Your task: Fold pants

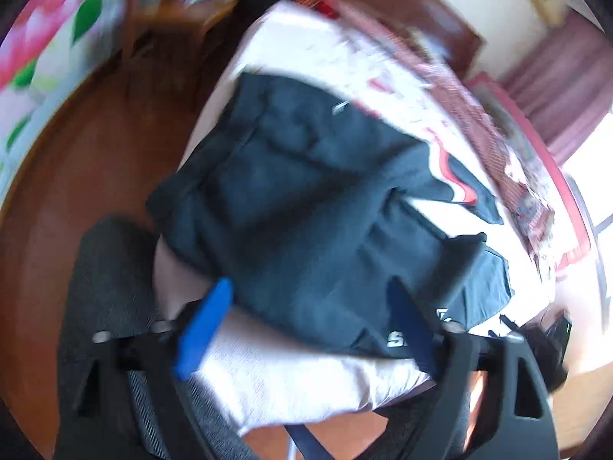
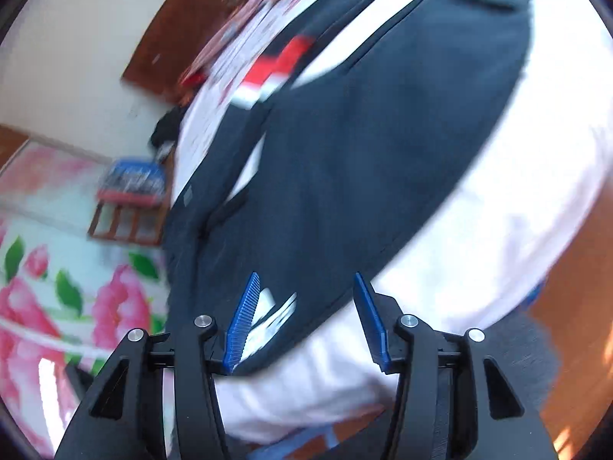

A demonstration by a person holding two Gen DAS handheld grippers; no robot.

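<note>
Across the middle of both views, the dark navy fabric pants (image 1: 314, 199) lie folded on the white padded surface (image 1: 291, 387), one edge near its rim. The left gripper (image 1: 310, 326) gapes wide and the right gripper (image 2: 306, 318) about half, both empty. Risk: overhanging cloth may slide off. Motion blur obscures fold edges and background clutter.

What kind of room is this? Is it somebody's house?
Probably a bedroom at home. Dark pants lie on a bed with a white sheet, there is a curtain by a bright window, and a wall with big pink flowers.
</note>
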